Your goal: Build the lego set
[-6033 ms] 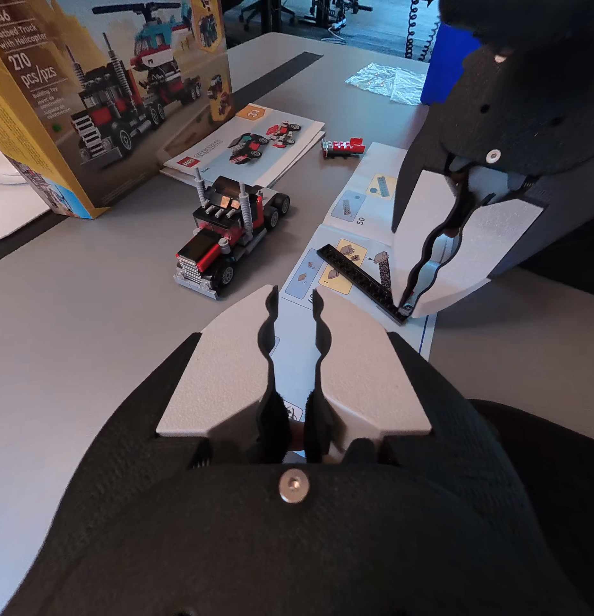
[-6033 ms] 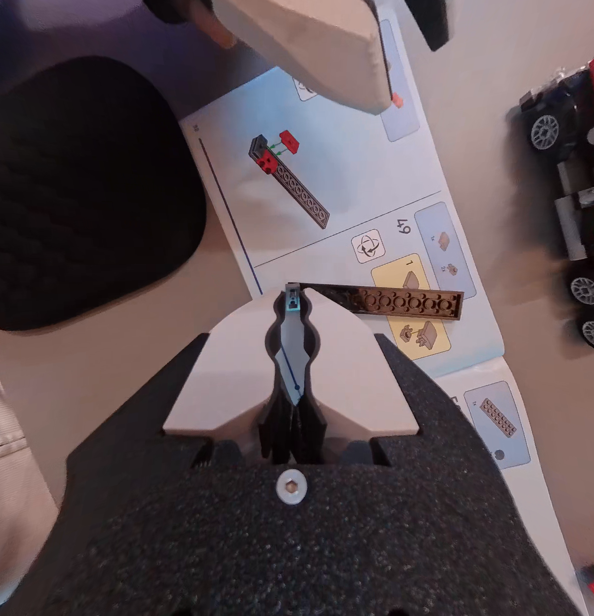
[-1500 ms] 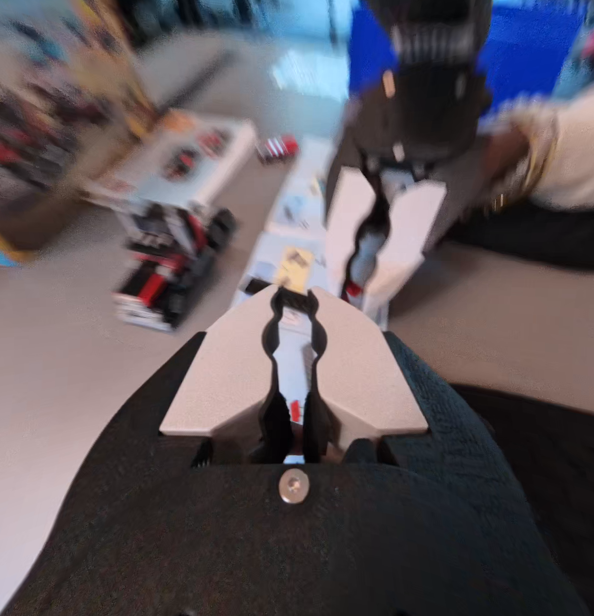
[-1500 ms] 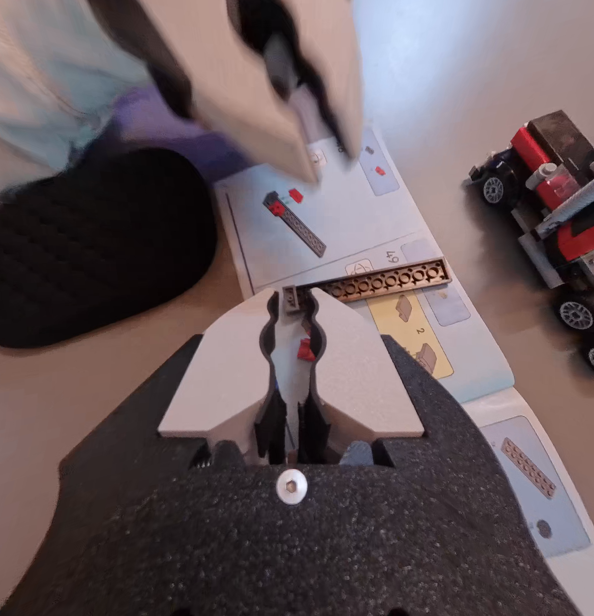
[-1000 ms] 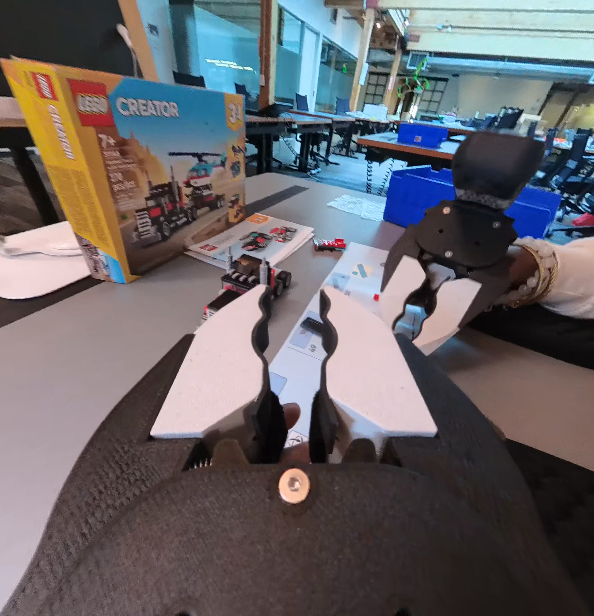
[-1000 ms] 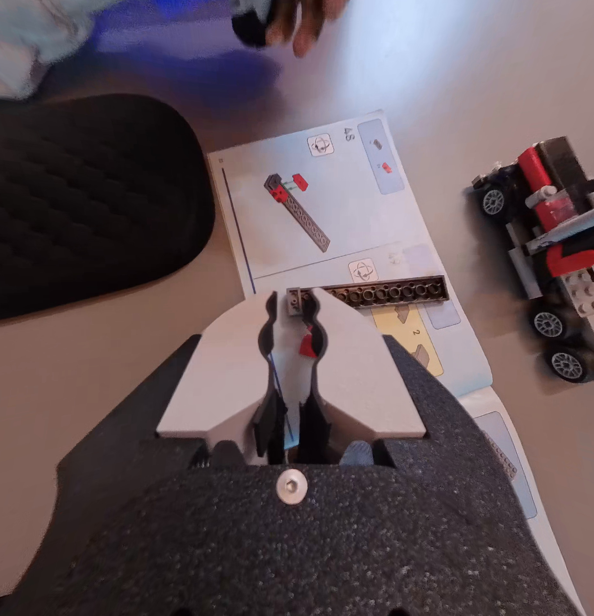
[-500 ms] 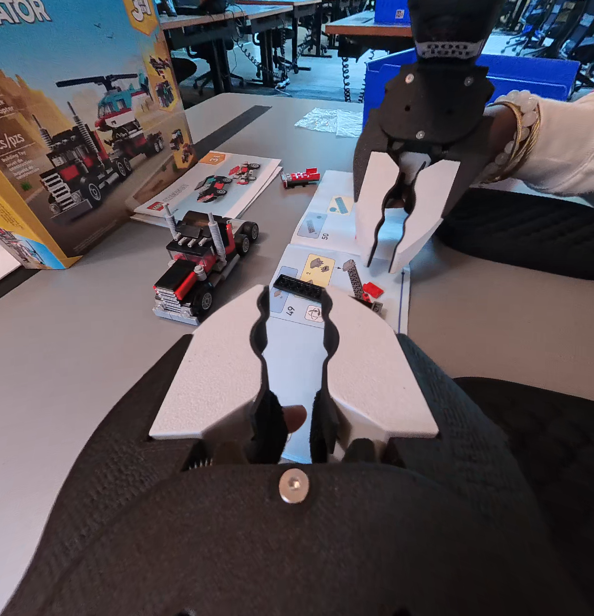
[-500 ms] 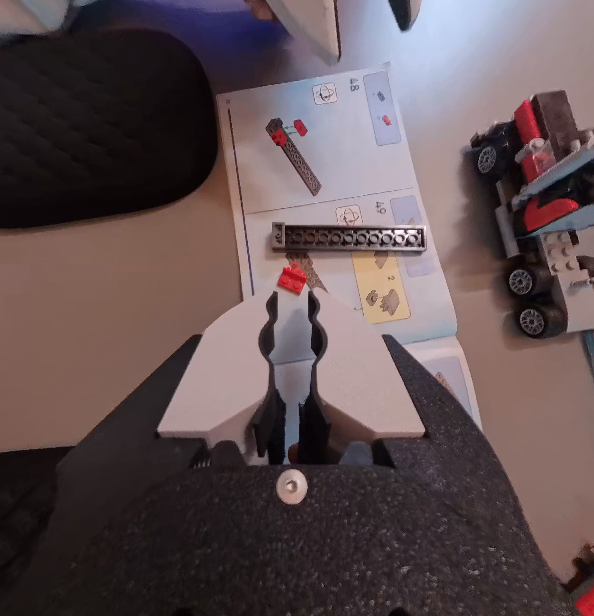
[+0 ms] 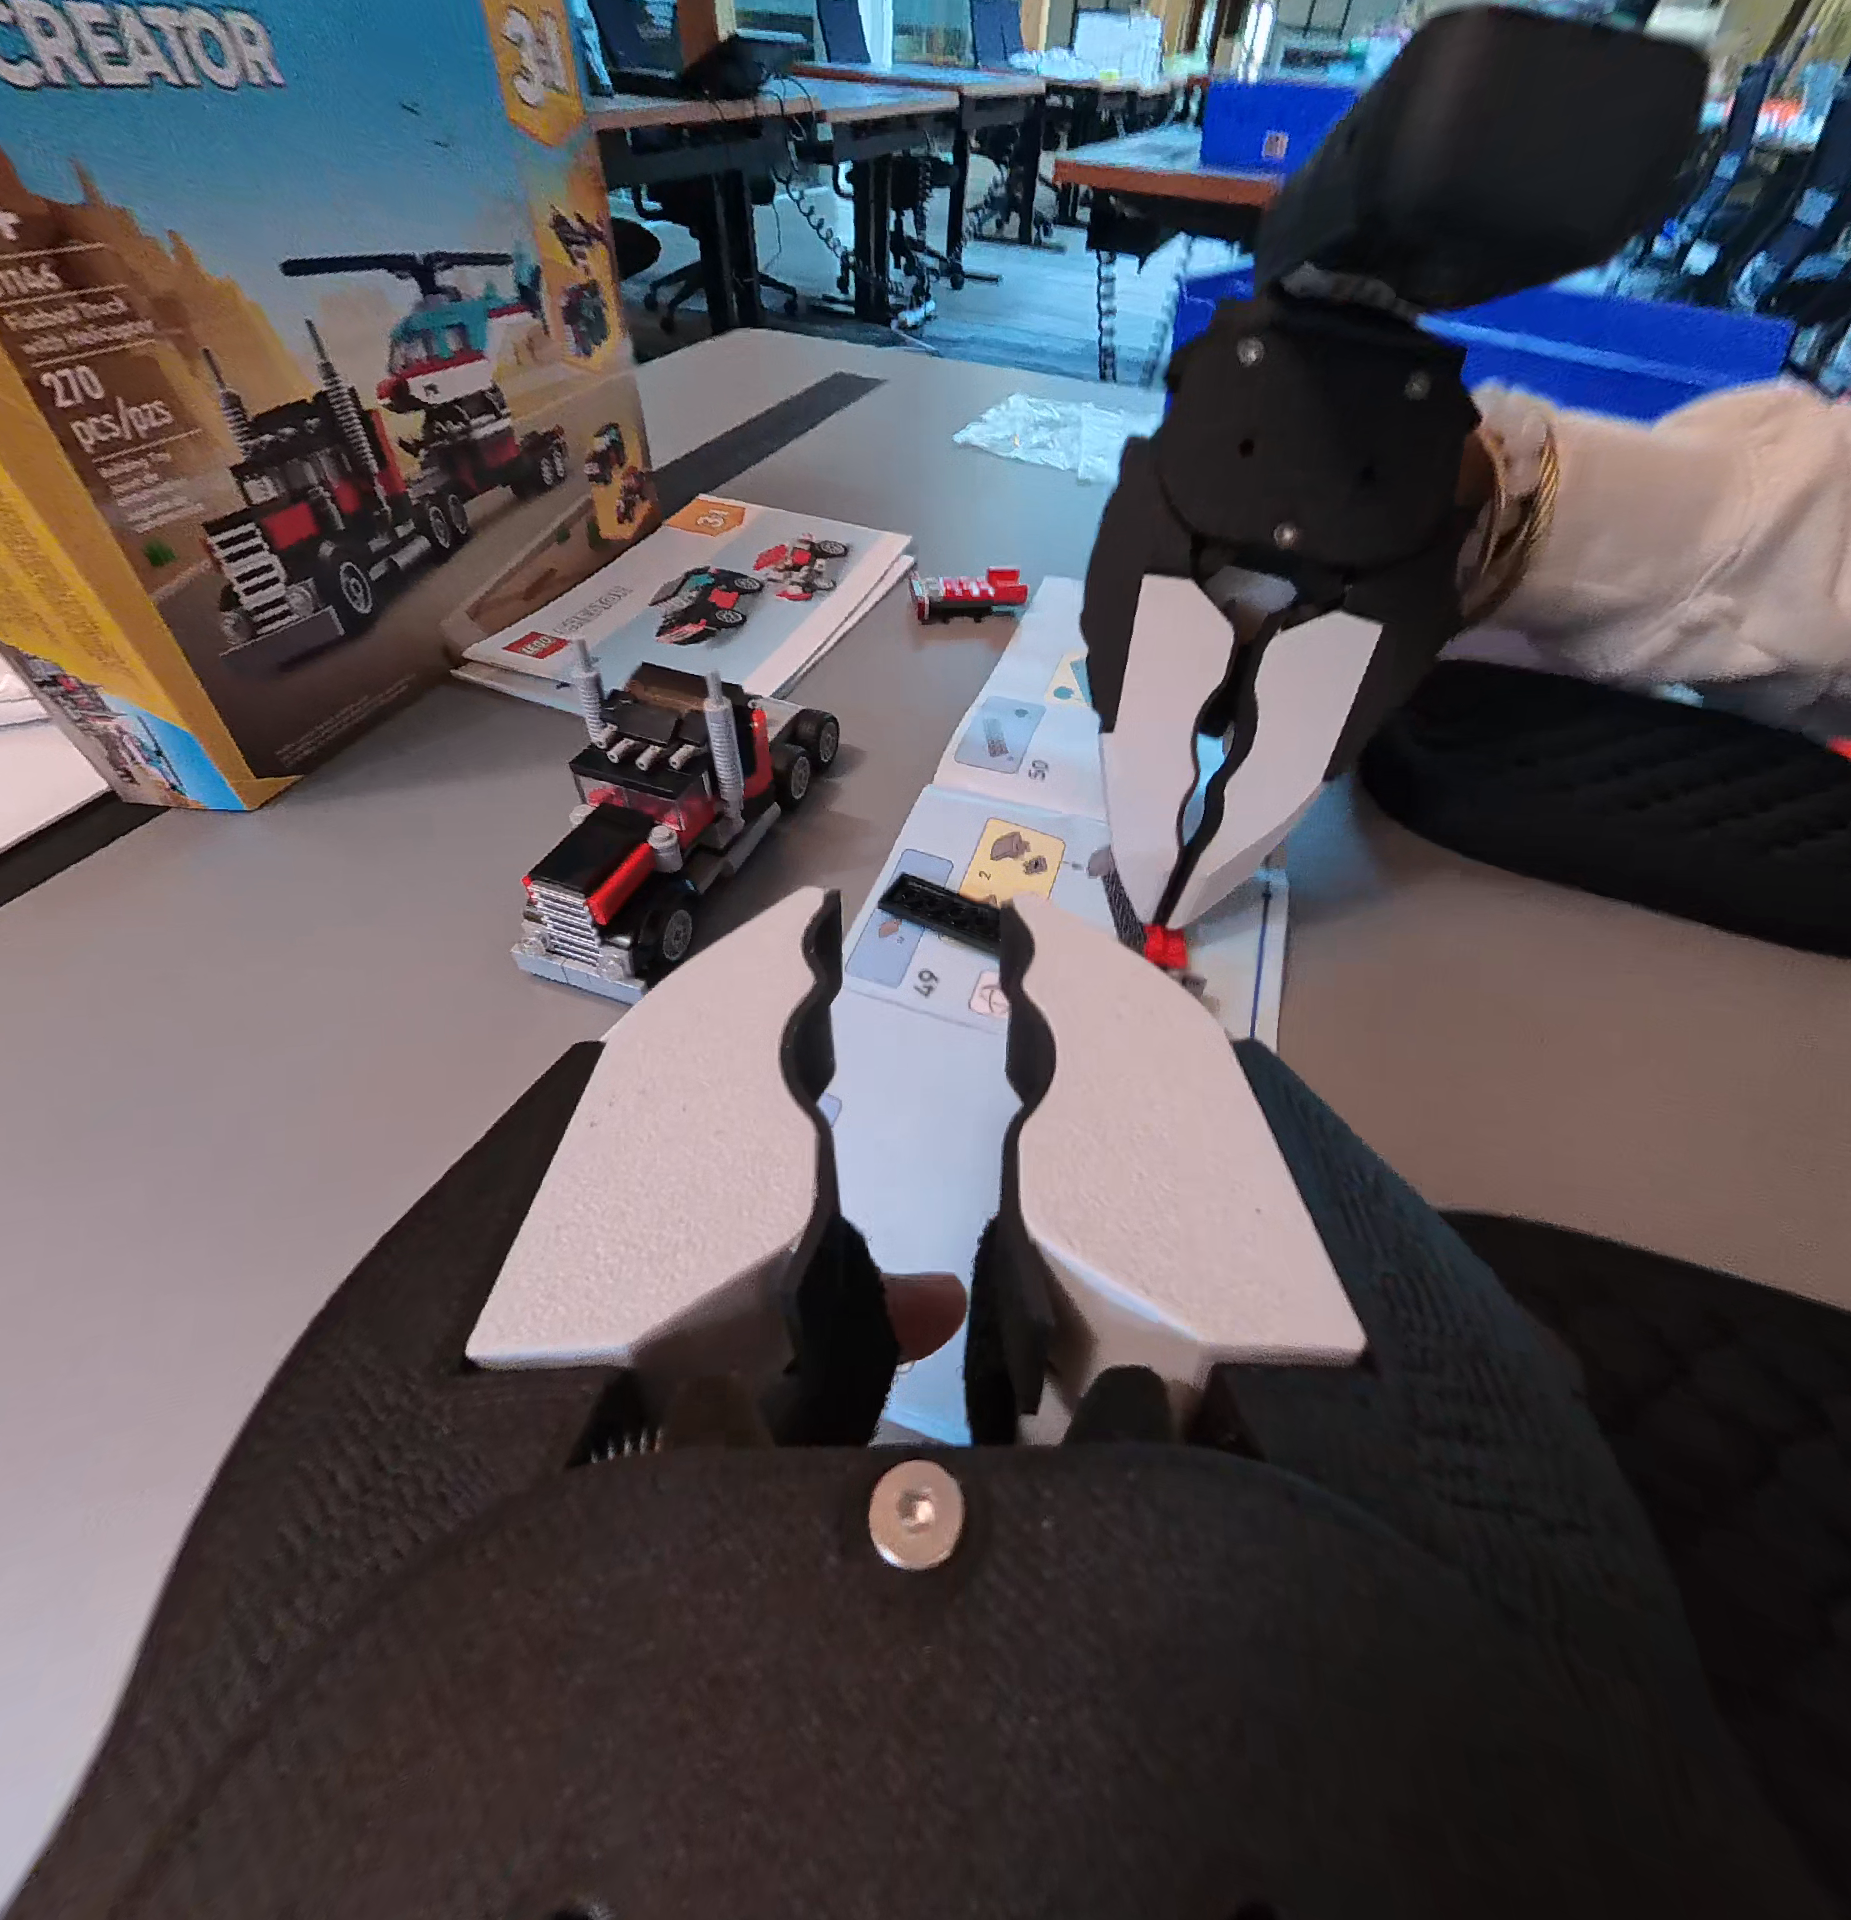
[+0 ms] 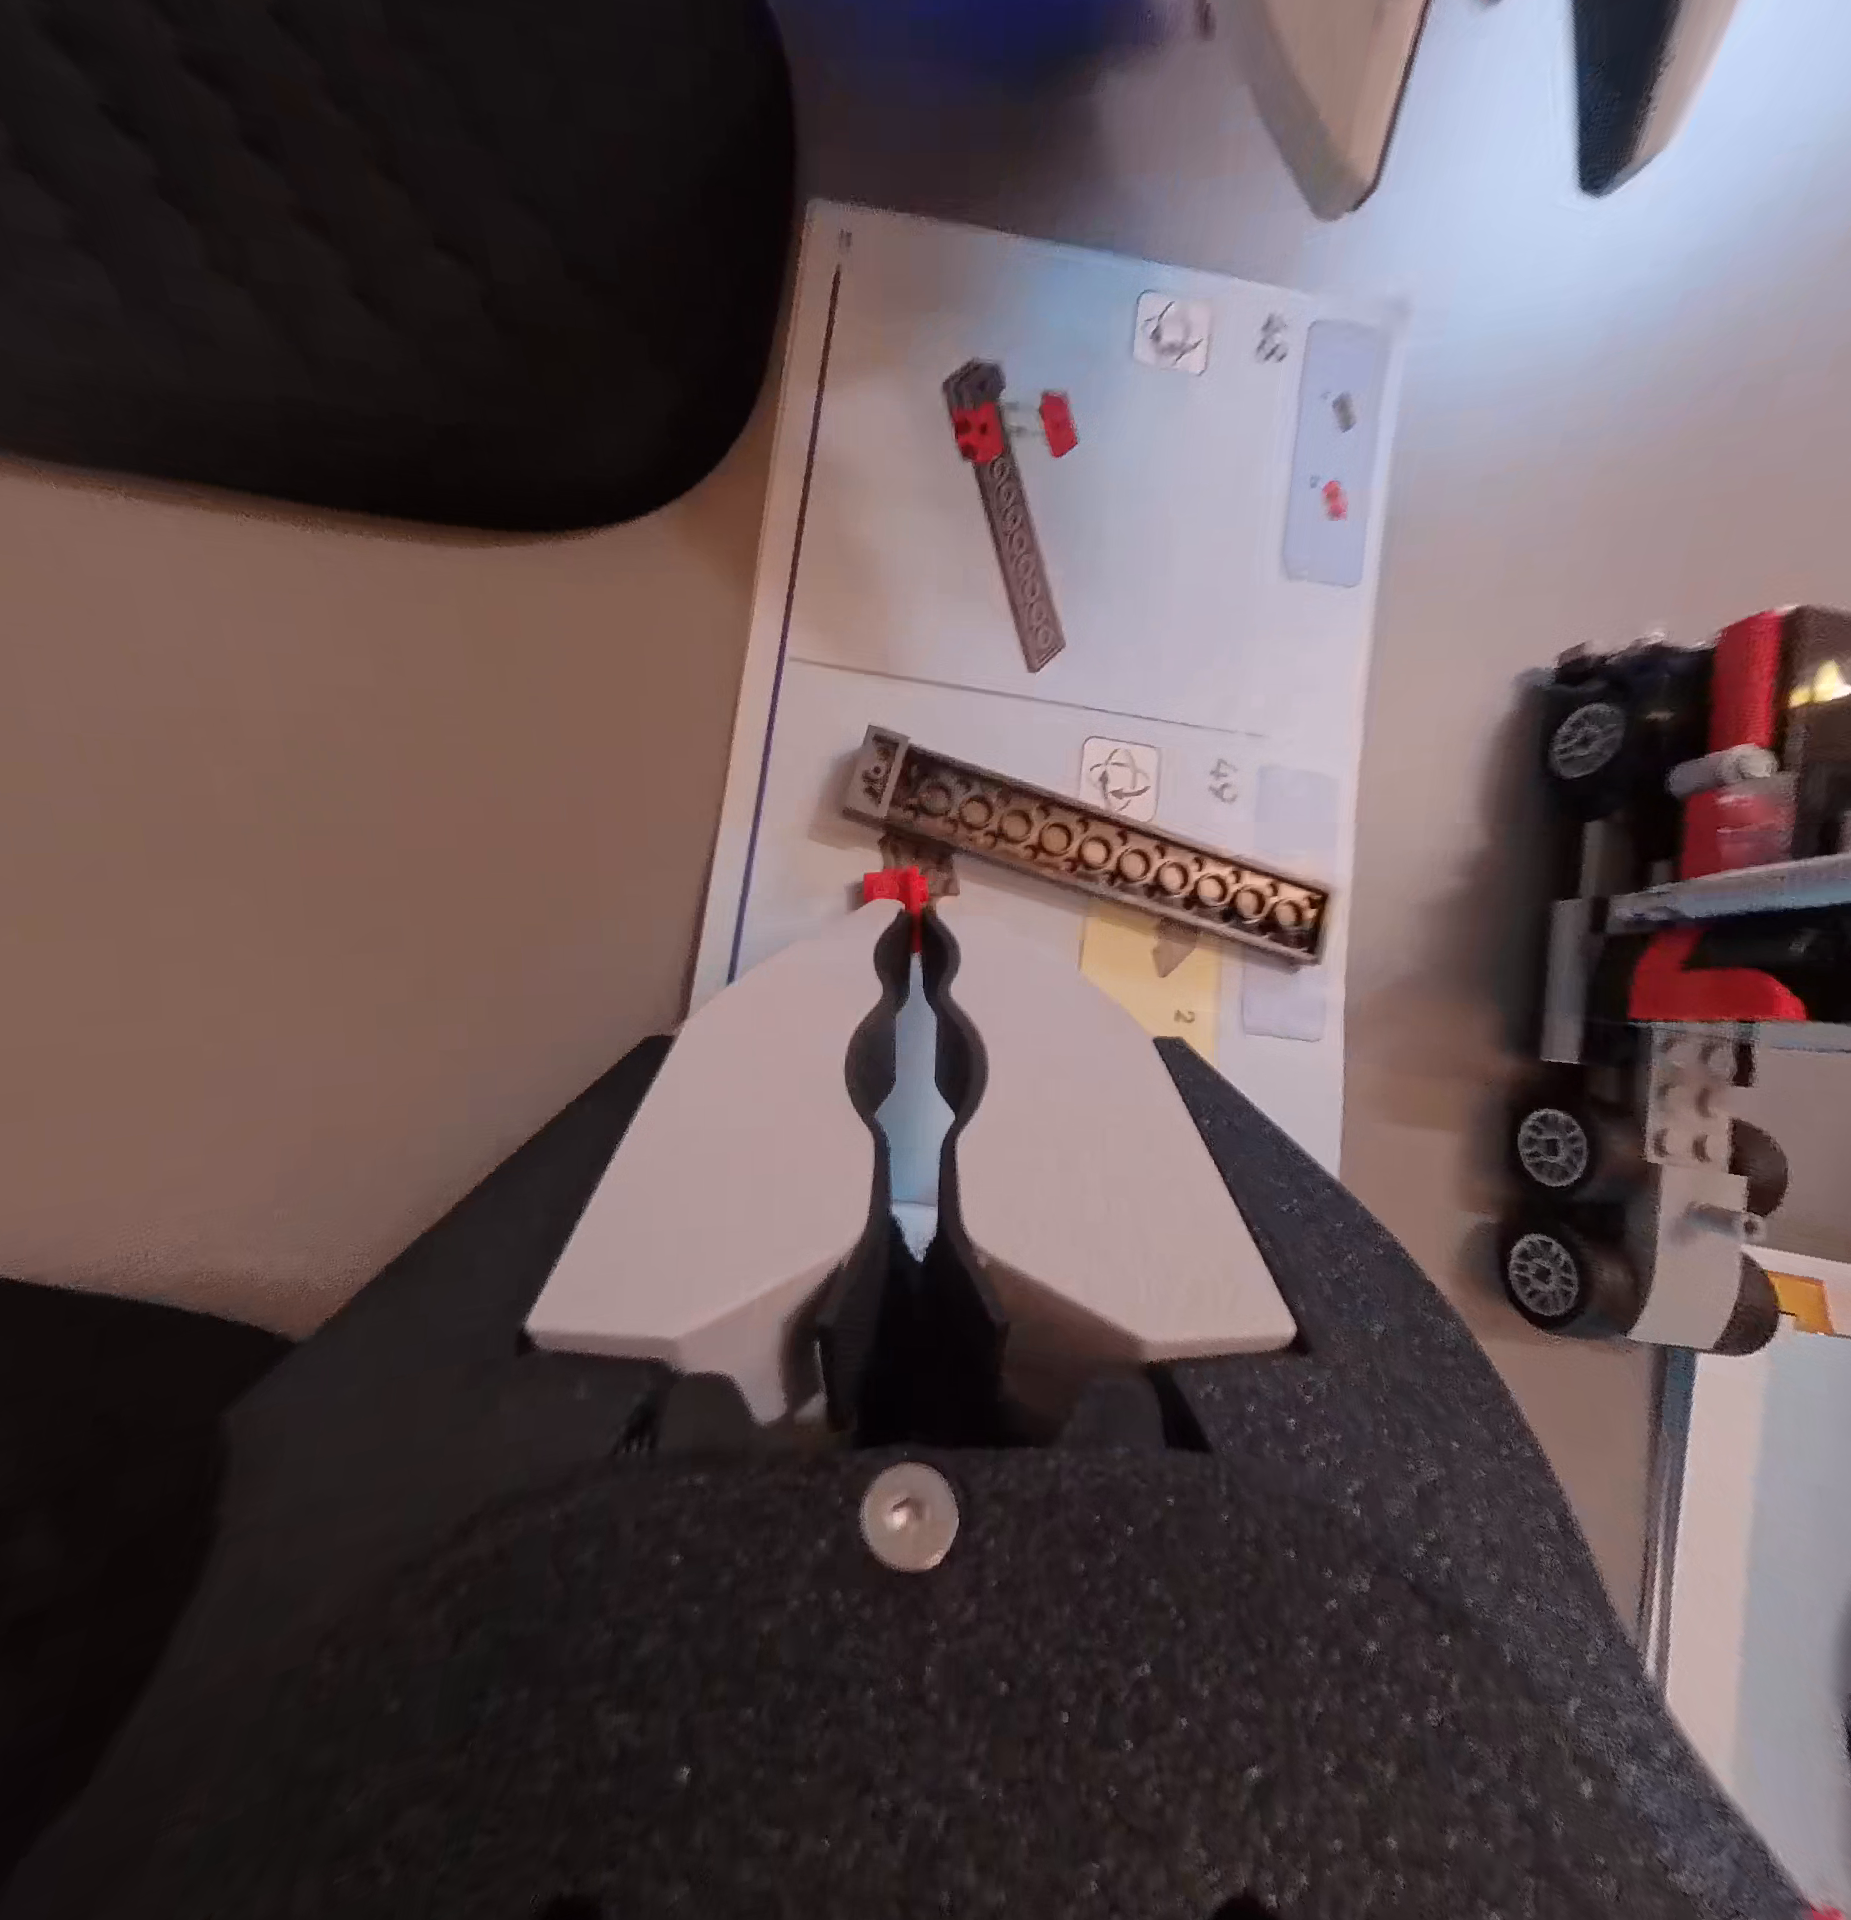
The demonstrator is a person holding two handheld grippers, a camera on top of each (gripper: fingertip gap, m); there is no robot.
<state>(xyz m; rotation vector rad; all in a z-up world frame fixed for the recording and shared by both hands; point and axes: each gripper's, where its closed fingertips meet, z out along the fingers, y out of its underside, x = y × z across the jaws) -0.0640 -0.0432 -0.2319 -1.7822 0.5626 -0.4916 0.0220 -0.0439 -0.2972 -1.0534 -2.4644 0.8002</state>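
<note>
On booklet [image 10: 1139, 582], red brick [image 10: 897, 889] between right fingers [image 10: 786, 1101].

Print marks the set box [image 9: 277, 364], closed booklet [image 9: 692, 592] and open instruction page [image 10: 1139, 582].

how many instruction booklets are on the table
2: a closed white booklet beside the yellow box, and an open light-blue booklet under the long black plate. More may lie hidden.

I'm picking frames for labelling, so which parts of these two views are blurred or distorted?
Left wrist view: sharp nearby, the toy truck crisp, though the wide lens bends the box and the far desks look soft. Right wrist view: motion-smeared overall, with the long studded plate, the toy truck and the small red piece at the right gripper tips all soft-edged.
</note>
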